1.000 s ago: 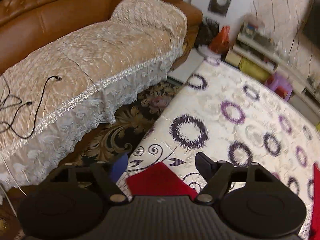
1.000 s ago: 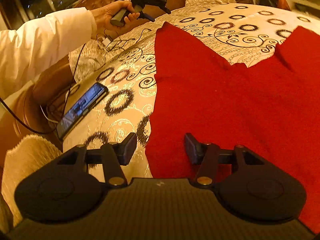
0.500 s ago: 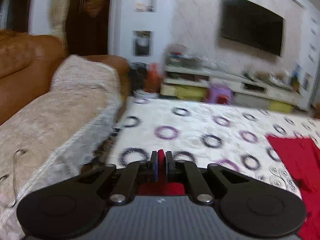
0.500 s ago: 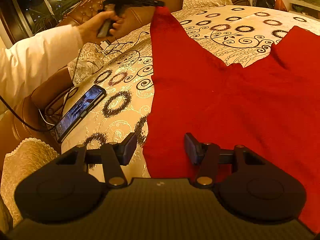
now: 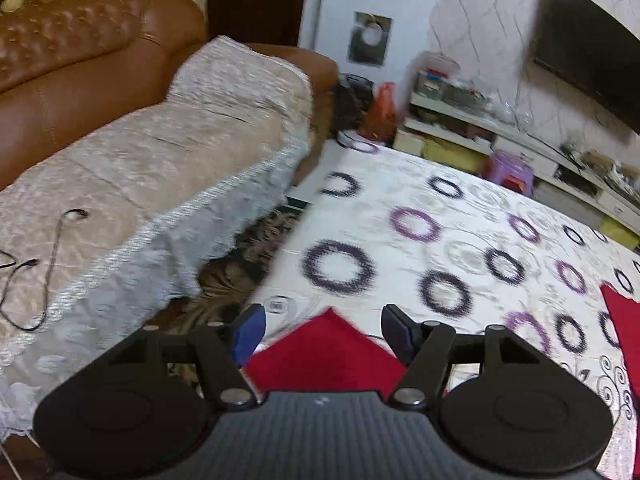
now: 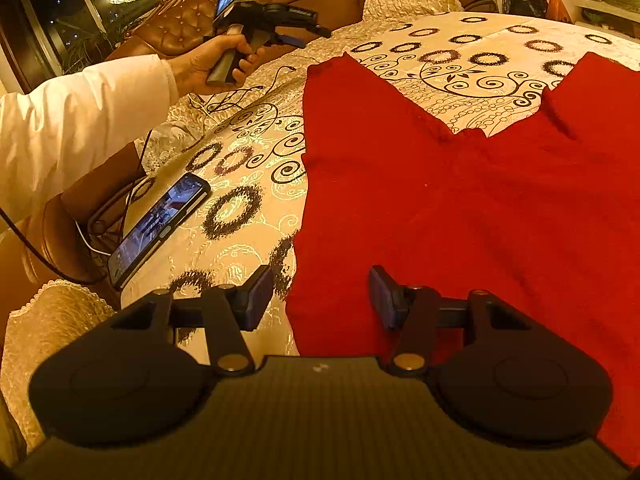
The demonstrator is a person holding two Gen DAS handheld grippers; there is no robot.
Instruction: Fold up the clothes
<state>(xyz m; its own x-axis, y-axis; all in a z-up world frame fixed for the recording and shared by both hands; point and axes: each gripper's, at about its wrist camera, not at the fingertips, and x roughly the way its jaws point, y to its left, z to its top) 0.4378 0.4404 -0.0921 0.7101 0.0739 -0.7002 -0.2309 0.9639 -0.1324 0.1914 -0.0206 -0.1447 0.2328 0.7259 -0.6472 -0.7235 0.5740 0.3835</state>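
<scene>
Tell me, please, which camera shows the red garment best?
The right wrist view: the garment lies spread across the cloth, nearly whole, both far parts visible. The left wrist view shows only a corner between the opening claw fingers and a sliver at the right edge.

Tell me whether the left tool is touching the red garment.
Apart. The right wrist view shows the left tool, jaws opening, held above the red garment, clear of its corner.

A table (image 6: 460, 92) covered by a cream cloth printed with dark and purple rings and scrolls carries a red garment (image 6: 480, 208) spread flat across its right part and a phone (image 6: 160, 224) lying screen-up near its left edge
</scene>
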